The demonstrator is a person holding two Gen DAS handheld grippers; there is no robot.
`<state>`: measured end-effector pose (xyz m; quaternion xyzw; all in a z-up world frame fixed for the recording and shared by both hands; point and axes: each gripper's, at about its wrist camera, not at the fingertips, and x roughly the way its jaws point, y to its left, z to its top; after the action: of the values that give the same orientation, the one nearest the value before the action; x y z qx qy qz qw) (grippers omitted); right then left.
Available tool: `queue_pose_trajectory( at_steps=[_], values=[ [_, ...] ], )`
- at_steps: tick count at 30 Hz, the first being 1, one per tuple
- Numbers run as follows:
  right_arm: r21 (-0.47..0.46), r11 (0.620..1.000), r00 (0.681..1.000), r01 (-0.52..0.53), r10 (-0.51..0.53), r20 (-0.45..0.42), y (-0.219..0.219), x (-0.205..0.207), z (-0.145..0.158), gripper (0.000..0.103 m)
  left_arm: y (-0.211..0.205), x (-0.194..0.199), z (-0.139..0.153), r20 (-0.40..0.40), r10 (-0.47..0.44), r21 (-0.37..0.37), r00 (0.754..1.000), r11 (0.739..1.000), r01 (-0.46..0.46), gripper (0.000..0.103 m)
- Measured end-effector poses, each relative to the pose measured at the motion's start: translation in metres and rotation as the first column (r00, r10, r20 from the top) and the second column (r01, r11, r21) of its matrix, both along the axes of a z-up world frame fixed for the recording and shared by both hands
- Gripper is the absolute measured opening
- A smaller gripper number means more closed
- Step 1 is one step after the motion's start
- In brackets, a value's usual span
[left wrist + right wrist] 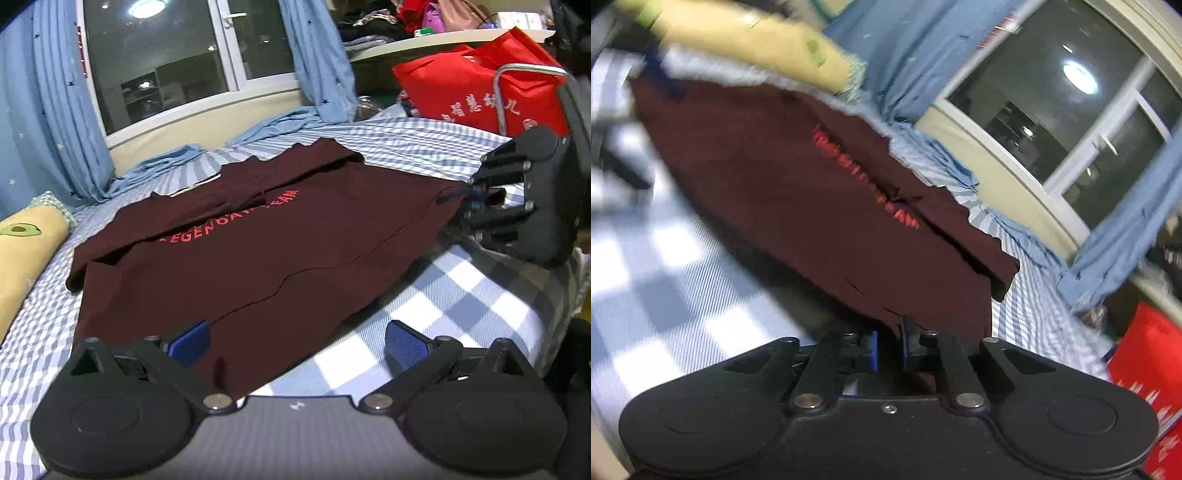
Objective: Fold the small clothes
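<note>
A dark maroon T-shirt (240, 266) with red lettering lies spread on the blue-and-white checked bedsheet (461, 295), its sleeves folded inward. My left gripper (297, 345) stands open at the shirt's near hem. The cloth's edge lies over its left blue pad (190, 341), and its right pad (406, 347) is over bare sheet. My right gripper (476, 195) comes in from the right, shut on the shirt's far hem corner. In the right wrist view the right gripper (889, 345) pinches the shirt (812, 206) edge between its blue pads, and the hem is lifted slightly there.
A yellow bolster pillow (26, 236) lies along the bed's left side. Blue curtains (66, 122) hang beside a dark window (155, 62) behind the bed. A red bag (472, 92) and a metal frame (524, 70) stand at the far right.
</note>
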<state>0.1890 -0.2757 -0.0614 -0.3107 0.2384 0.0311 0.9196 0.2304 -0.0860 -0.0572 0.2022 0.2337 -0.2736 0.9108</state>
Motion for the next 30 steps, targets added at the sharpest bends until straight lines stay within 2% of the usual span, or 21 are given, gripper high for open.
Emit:
queue_pose_trajectory(
  at_steps=[2, 5, 7, 10, 12, 17, 18, 20, 22, 24, 25, 26, 30],
  values=[
    [0.092, 0.996, 1.000, 0.014, -0.015, 0.014, -0.006, 0.004, 0.018, 0.009, -0.010, -0.003, -0.002, 0.027, 0.007, 0.022, 1.000, 1.000, -0.008, 0.102],
    [0.184, 0.983, 0.999, 0.014, -0.022, 0.042, -0.011, 0.007, 0.044, 0.008, -0.025, 0.003, -0.009, 0.024, 0.078, 0.083, 0.997, 0.993, -0.080, 0.102],
    [0.227, 0.974, 0.998, 0.007, -0.019, 0.053, -0.012, 0.010, 0.057, 0.007, -0.027, 0.009, -0.010, 0.038, 0.120, 0.085, 0.992, 0.989, -0.123, 0.103],
    [0.248, 0.969, 0.998, -0.001, -0.015, 0.063, -0.011, 0.011, 0.068, 0.007, -0.020, 0.023, -0.006, 0.068, 0.218, 0.094, 0.974, 0.970, -0.224, 0.098],
    [0.250, 0.968, 0.997, -0.008, -0.011, 0.072, -0.010, 0.013, 0.073, 0.006, -0.012, 0.032, -0.006, 0.081, 0.244, 0.112, 0.966, 0.961, -0.252, 0.096],
    [0.248, 0.969, 0.996, 0.000, -0.023, 0.088, -0.012, 0.011, 0.072, 0.006, 0.031, 0.046, -0.010, 0.167, 0.326, 0.191, 0.930, 0.915, -0.355, 0.084],
    [0.246, 0.969, 0.995, 0.003, -0.027, 0.093, -0.012, 0.009, 0.070, 0.006, 0.041, 0.047, -0.011, 0.186, 0.336, 0.209, 0.923, 0.905, -0.371, 0.080],
    [0.234, 0.972, 0.994, 0.014, -0.039, 0.102, -0.010, 0.004, 0.063, 0.006, 0.055, 0.051, -0.011, 0.189, 0.348, 0.223, 0.918, 0.895, -0.385, 0.063],
    [0.202, 0.979, 0.992, 0.026, -0.050, 0.119, -0.006, -0.002, 0.052, 0.006, 0.067, 0.057, -0.008, 0.136, 0.362, 0.193, 0.922, 0.903, -0.383, 0.028],
    [0.170, 0.985, 0.989, 0.038, -0.062, 0.136, 0.000, -0.011, 0.037, 0.004, 0.076, 0.061, -0.002, 0.110, 0.384, 0.155, 0.917, 0.905, -0.397, 0.015],
    [0.157, 0.986, 0.986, 0.047, -0.071, 0.151, 0.003, -0.015, 0.030, 0.004, 0.078, 0.060, 0.002, 0.110, 0.387, 0.131, 0.916, 0.907, -0.399, 0.009],
    [0.136, 0.989, 0.982, 0.057, -0.080, 0.171, 0.006, -0.020, 0.024, 0.003, 0.082, 0.060, 0.006, 0.115, 0.387, 0.108, 0.915, 0.911, -0.399, 0.007],
    [0.104, 0.991, 0.964, 0.081, -0.104, 0.243, 0.013, -0.037, 0.015, 0.002, 0.085, 0.041, 0.026, 0.181, 0.396, 0.030, 0.900, 0.913, -0.408, 0.005]
  ],
)
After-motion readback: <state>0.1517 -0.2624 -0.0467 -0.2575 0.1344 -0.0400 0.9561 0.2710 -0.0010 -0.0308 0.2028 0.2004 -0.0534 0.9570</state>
